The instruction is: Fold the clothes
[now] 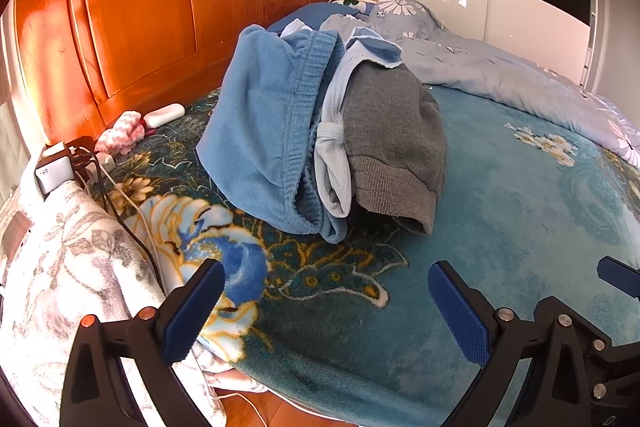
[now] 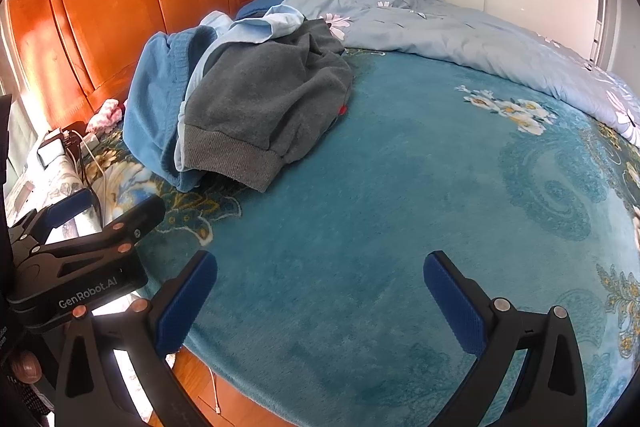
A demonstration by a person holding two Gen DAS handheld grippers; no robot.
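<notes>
Nothing has been picked up yet: the folding looks to be at its very start, with both tools hanging over the near edge of the bed (image 2: 360, 307) and the clothes untouched in a heap further in. The left gripper (image 1: 326, 307) has its fingers (image 1: 460, 315) spread wide with only the teal floral blanket (image 1: 520, 195) showing between them, and the right gripper (image 2: 320, 299) is the same, fingers (image 2: 456, 307) far apart and empty. The pile of clothes (image 1: 320, 131) lies on the blanket toward the far left of the bed, near the orange wooden headboard (image 1: 140, 19), well apart from both grippers. It is made of a blue fleece garment (image 1: 256, 123) on the left, a pale blue piece (image 1: 332, 139) wedged in the middle, and a grey knit sweater (image 2: 260, 107) draped over the right side with its ribbed hem (image 2: 228, 155) facing the near edge. A light blue flowered quilt (image 2: 480, 39) is bunched along the far right, and cables and chargers (image 1: 80, 163) sit at the left edge beside the pile. The next move, as I judge it, is to reach forward and take one garment off the heap; the grey sweater seems the likeliest, since it lies on top and its hem is exposed. That calls for pinching the hem alone, without catching the pale blue piece beneath, then dragging it onto the open blanket at the right, where there is room to spread it flat
</notes>
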